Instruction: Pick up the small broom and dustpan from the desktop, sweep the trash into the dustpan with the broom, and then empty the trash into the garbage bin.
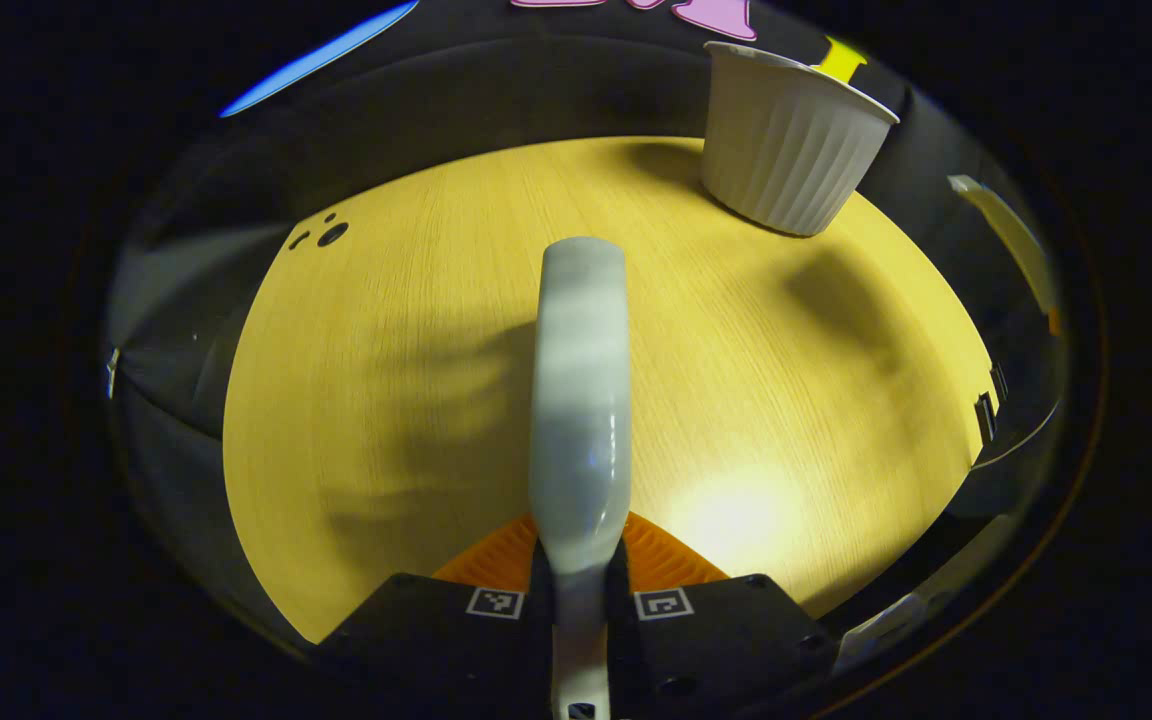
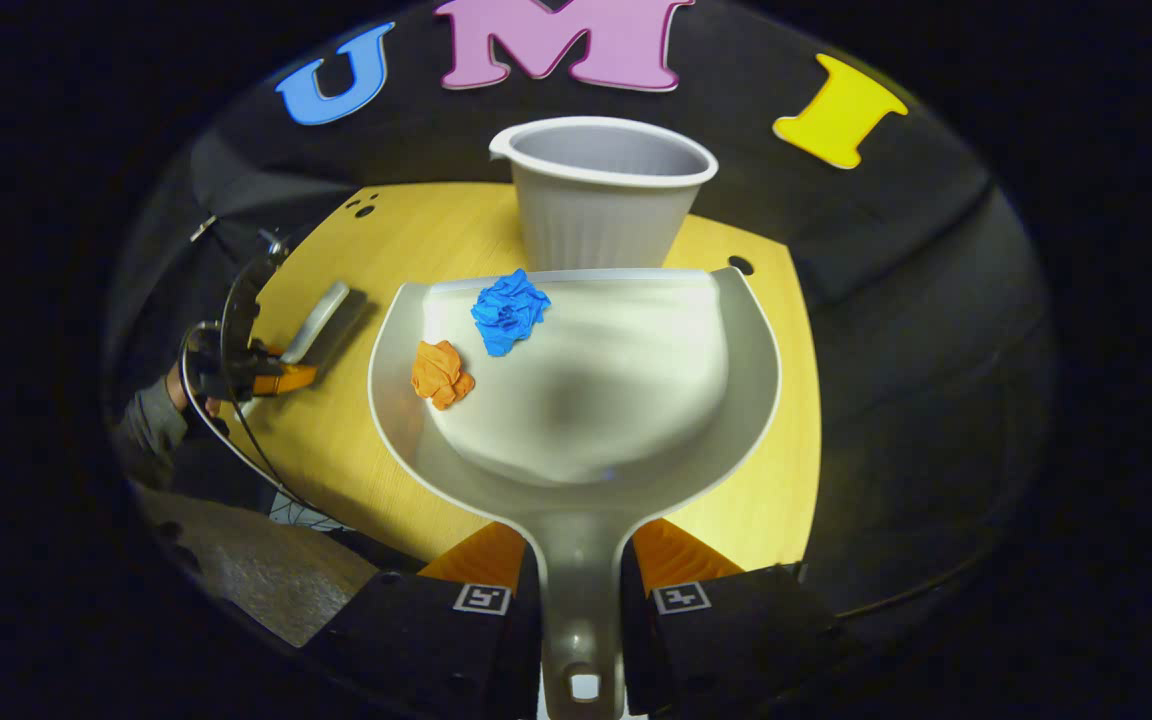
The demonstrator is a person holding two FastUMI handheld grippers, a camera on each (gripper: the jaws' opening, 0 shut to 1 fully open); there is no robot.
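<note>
- Right gripper view: the dustpan (image 2: 596, 380) is held up over the table (image 2: 356, 450), with its handle squeezed between both fingers of the right gripper (image 2: 581, 590).
- A blue paper ball (image 2: 509, 310) sits in the pan near its front edge.
- An orange paper ball (image 2: 440, 373) sits on the pan's left rim, just beside the blue one.
- The garbage bin (image 2: 601, 195) stands on the table right behind the pan's front edge, with its mouth open to the top.
- Far off on the left, a hand (image 2: 161, 415) holds the other gripper with the broom over the table.
- Left gripper view: the broom (image 1: 581, 400) sticks out forward, and its handle is pinched tight between both fingers of the left gripper (image 1: 581, 590).
- It hangs above the table (image 1: 386, 330), and its shadow falls on the wood to the left.
- The bin (image 1: 786, 145) stands at the far right of the table, well apart from the broom.
</note>
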